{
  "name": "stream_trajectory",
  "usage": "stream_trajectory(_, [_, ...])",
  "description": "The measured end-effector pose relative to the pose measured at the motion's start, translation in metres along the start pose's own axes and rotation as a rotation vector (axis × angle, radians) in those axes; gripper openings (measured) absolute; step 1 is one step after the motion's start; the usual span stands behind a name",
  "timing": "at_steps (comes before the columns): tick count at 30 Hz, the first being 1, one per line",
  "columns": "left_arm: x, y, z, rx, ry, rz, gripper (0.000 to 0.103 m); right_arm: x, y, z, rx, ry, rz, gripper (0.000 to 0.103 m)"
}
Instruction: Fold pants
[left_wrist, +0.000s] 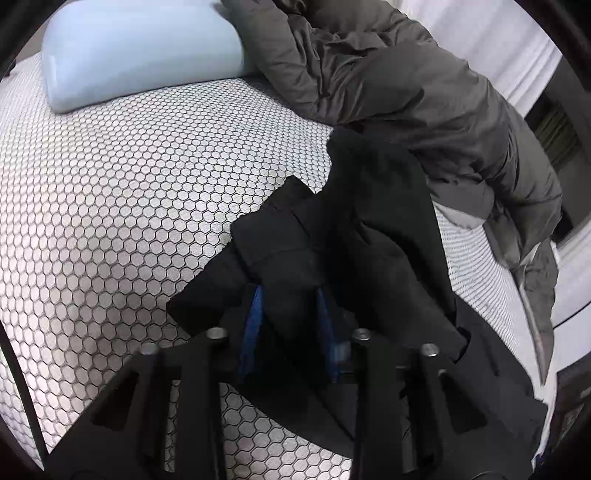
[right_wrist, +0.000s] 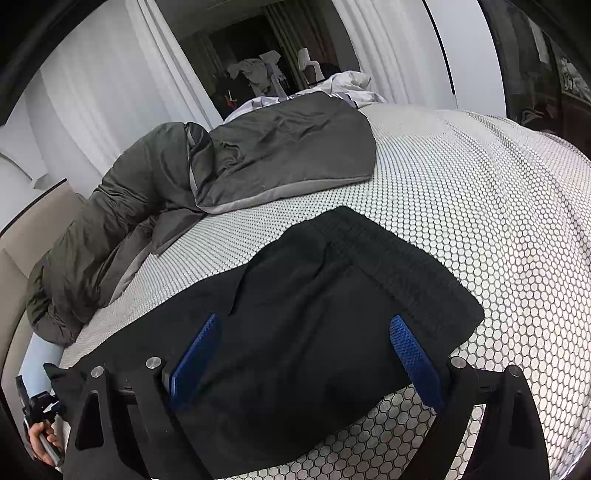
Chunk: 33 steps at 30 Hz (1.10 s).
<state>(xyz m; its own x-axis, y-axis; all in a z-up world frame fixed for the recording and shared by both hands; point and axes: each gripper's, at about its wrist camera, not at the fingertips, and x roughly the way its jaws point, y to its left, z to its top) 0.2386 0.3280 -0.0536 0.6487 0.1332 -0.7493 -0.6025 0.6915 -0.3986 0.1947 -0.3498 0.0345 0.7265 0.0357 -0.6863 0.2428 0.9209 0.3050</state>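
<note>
the black pants (right_wrist: 325, 314) lie on the bed (right_wrist: 498, 206), across the lower middle of the right wrist view. their long axis runs from the ribbed waistband (right_wrist: 399, 251) at centre right down toward the lower left corner, where a hand (right_wrist: 40, 443) shows at the frame edge. the cloth is soft and matte, flat in that view with a few shallow creases.

in the left wrist view the same pants (left_wrist: 369, 229) are bunched and lifted into a crumpled peak at centre. the left gripper (left_wrist: 290, 314) is clamped on a fold of them, its blue textured pads (left_wrist: 255, 321) pressed against the cloth from both sides.

the right gripper (right_wrist: 306, 354) stands wide, its ridged blue pads (right_wrist: 410, 350) well apart above the pants, with cloth showing between them but not pinched.

the bed cover is white with a dark honeycomb print. a grey, puffy, rumpled quilt (right_wrist: 280, 147) lies heaped in the upper left of the right wrist view. a smooth pale blue pillow (left_wrist: 140, 51) sits in the upper left of the left wrist view, touching the quilt (left_wrist: 406, 81). white curtains (right_wrist: 96, 85) hang behind.
</note>
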Motion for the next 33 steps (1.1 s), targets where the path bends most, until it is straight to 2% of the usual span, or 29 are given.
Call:
stream_trajectory(1, [-0.001,0.001,-0.001,-0.004,-0.003,-0.003,0.000,0.001,0.000,0.000,0.004,0.003,0.005,0.094])
stream_trajectory(3, [-0.011,0.006,-0.003,-0.023,-0.022,-0.020,0.000,0.001,0.001,0.000,0.011,-0.002,0.011,0.094])
stream_trajectory(8, [-0.045,0.035,-0.003,-0.066,-0.096,-0.002,0.000,-0.006,-0.002,-0.002,0.007,-0.018,-0.008,0.094])
stream_trajectory(10, [-0.039,0.040,-0.008,-0.046,-0.062,0.037,0.000,-0.007,-0.005,-0.002,0.023,-0.018,-0.007,0.094])
stream_trajectory(12, [-0.028,0.047,-0.012,-0.085,0.000,0.072,0.009,-0.008,-0.007,-0.003,0.032,-0.013,-0.005,0.094])
stream_trajectory(13, [-0.030,0.051,-0.012,-0.112,0.006,0.067,0.012,-0.009,-0.007,-0.004,0.035,-0.011,-0.006,0.094])
stream_trajectory(15, [-0.039,0.057,-0.013,-0.160,0.012,0.030,0.026,-0.013,-0.011,-0.007,0.042,-0.003,0.004,0.094])
stream_trajectory(17, [-0.051,0.061,-0.017,-0.204,0.028,-0.034,0.033,-0.017,-0.018,-0.008,0.057,0.006,0.019,0.094])
stream_trajectory(21, [-0.057,0.042,-0.030,-0.162,0.080,-0.131,0.033,-0.025,-0.042,-0.011,0.138,0.028,0.089,0.094])
stream_trajectory(23, [-0.042,0.026,-0.035,-0.135,0.131,-0.162,0.033,-0.027,-0.057,-0.016,0.204,0.062,0.128,0.094])
stream_trajectory(26, [-0.017,0.020,-0.036,-0.184,0.164,-0.194,0.033,-0.021,-0.076,-0.023,0.306,0.136,0.223,0.094])
stream_trajectory(29, [-0.004,0.018,-0.028,-0.262,0.121,-0.238,0.033,0.001,-0.087,-0.029,0.339,0.220,0.256,0.094])
stream_trajectory(31, [0.005,0.013,-0.023,-0.282,0.094,-0.239,0.024,0.016,-0.093,-0.031,0.387,0.230,0.273,0.094])
stream_trajectory(33, [0.012,0.011,-0.022,-0.286,0.081,-0.225,0.011,0.030,-0.096,-0.026,0.413,0.197,0.295,0.093])
